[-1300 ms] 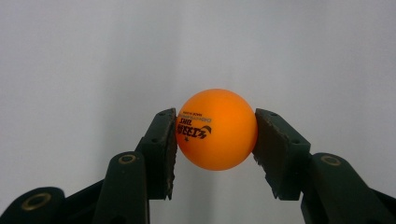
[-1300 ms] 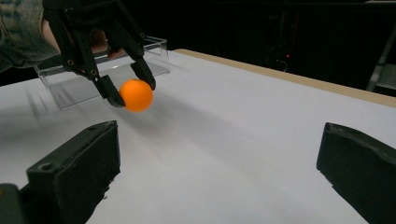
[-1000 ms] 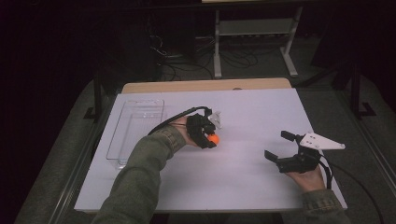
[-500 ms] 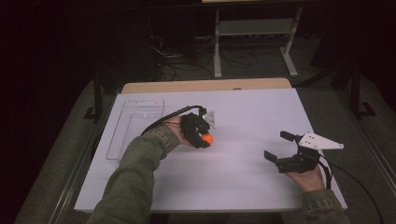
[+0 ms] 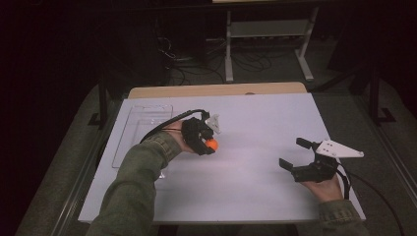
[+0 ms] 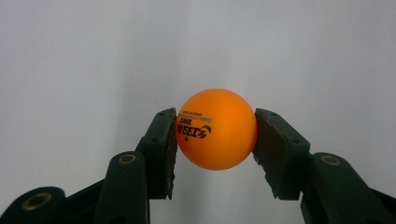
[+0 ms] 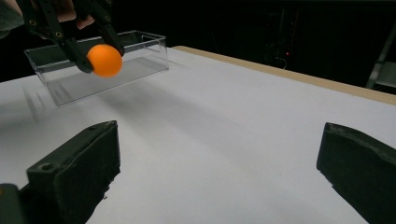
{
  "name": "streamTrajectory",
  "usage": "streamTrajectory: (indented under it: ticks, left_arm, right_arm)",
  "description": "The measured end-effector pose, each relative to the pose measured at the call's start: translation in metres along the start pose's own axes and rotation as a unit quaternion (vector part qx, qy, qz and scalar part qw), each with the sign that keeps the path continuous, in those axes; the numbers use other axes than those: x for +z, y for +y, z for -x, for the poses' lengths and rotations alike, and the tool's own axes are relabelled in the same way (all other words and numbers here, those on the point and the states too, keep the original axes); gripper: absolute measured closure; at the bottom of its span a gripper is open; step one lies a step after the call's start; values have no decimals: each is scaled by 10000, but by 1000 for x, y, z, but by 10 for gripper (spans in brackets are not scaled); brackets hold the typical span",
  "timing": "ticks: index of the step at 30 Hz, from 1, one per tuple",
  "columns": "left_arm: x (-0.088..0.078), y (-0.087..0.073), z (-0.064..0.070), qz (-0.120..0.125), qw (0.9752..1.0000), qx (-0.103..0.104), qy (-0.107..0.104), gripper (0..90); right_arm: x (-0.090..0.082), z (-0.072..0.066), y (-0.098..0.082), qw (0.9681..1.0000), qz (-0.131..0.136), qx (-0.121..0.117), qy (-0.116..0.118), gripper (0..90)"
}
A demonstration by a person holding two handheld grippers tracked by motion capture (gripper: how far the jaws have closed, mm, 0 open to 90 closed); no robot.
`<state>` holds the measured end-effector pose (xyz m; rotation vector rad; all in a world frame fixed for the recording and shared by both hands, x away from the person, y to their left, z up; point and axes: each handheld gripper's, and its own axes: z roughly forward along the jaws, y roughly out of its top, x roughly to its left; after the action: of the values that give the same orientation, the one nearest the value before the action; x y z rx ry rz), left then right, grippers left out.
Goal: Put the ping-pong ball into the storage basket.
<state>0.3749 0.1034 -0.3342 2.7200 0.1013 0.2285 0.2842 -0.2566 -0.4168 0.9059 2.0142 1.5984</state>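
White worktop [image 5: 255,128] fills the scene under dim light. Right hand-held gripper [image 5: 295,158] rests at 4 o'clock, jaws wide, holding nothing. Left hand-held gripper [image 5: 209,143] near centre clamps the orange ball [image 5: 211,144] above the surface. Clear tray [image 5: 142,130], apparently empty, lies at its 9 o'clock, long axis 12-to-6, nearer the left hand.

1 small orange table-tennis ball with black print [image 6: 217,129] is showing at the centre of the left gripper view. 1 clear rectangular plastic box [image 5: 142,129] is sitting left of centre in the high view. 1 white rectangular table top [image 5: 265,123] is lying across the middle of that view. 2 black two-jaw grippers are showing there: 1 left gripper [image 5: 209,142] near the centre, 1 right gripper [image 5: 294,155] at lower right.
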Motion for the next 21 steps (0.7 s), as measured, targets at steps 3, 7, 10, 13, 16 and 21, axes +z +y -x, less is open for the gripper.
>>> streamTrajectory:
  ticks: [3, 7, 10, 13, 16, 21]
  left_arm:
    - [-3, -4, 1, -4, 10000, -29, 36, 512]
    - [-9, -9, 3, 3, 9999, -61, 95, 511]
    - [-15, -13, 3, 20, 9998, -104, 145, 511]
    - [-21, -18, 3, 43, 9997, -157, 185, 511]
    - [-26, -23, 3, 34, 9996, -188, 228, 511]
    - [-36, -32, 4, 56, 9992, -259, 293, 512]
  right_arm:
    - [0, 0, 0, 10000, -17, 1, 2, 0]
    - [0, 0, 0, 10000, -23, 0, -2, 0]
    - [0, 0, 0, 10000, -8, 20, -14, 0]
    - [0, 0, 0, 10000, -9, 21, -19, 0]
    - [0, -1, 0, 10000, -27, 3, -15, 0]
    - [1, -1, 0, 10000, -41, -3, -19, 0]
